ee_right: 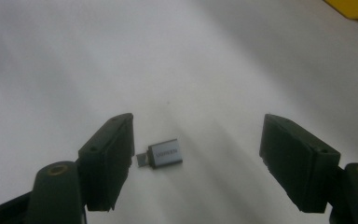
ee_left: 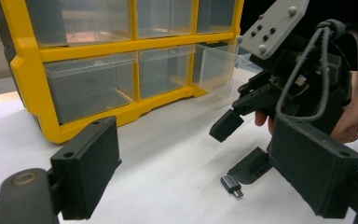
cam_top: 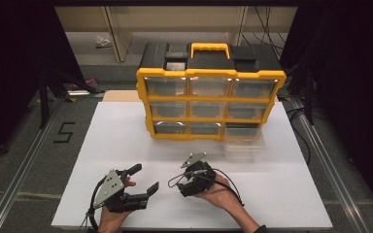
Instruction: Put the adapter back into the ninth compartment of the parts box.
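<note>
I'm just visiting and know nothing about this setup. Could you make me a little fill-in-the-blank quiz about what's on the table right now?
1. The drawer cabinet has a frame coloured ____.
2. The small grey adapter lies on the white table between the jaws of the ____ gripper.
3. One clear drawer is pulled out from the ____ row of the cabinet.
4. The left gripper has its jaws ____ and holds nothing.

Missing words: yellow; right; bottom; open
</note>
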Available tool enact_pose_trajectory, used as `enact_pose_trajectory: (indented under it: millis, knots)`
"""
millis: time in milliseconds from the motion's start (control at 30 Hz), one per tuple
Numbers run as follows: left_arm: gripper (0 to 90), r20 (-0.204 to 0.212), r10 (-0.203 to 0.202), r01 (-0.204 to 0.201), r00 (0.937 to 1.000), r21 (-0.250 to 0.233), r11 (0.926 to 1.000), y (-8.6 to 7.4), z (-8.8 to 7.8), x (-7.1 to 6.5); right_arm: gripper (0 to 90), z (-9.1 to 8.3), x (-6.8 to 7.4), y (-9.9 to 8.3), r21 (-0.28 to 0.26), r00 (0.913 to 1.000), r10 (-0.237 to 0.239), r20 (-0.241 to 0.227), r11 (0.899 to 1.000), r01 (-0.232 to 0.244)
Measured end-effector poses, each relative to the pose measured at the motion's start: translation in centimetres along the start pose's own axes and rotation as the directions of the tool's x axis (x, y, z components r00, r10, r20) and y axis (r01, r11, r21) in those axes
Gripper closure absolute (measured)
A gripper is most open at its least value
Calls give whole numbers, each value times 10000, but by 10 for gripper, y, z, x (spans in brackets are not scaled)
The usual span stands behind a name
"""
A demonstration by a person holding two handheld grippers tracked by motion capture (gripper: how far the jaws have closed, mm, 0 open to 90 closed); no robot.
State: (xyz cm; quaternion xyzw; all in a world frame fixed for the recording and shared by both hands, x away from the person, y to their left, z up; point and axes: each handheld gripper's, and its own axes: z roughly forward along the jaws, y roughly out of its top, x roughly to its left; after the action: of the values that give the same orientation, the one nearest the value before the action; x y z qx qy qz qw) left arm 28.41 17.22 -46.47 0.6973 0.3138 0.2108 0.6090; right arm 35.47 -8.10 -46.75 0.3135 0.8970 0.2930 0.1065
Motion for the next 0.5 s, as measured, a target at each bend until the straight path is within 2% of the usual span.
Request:
enact_pose_trajectory:
  millis: [333,500]
  knots:
    - [156,23,-4,4,10000,-22,10000,0,-1,0,279,14,7,2,531,9999,-32,100,9986,27]
    - [157,27,-3,3,10000,-26,10000,0,0,0,293,15,6,2,569,10000,-10,71,9984,5]
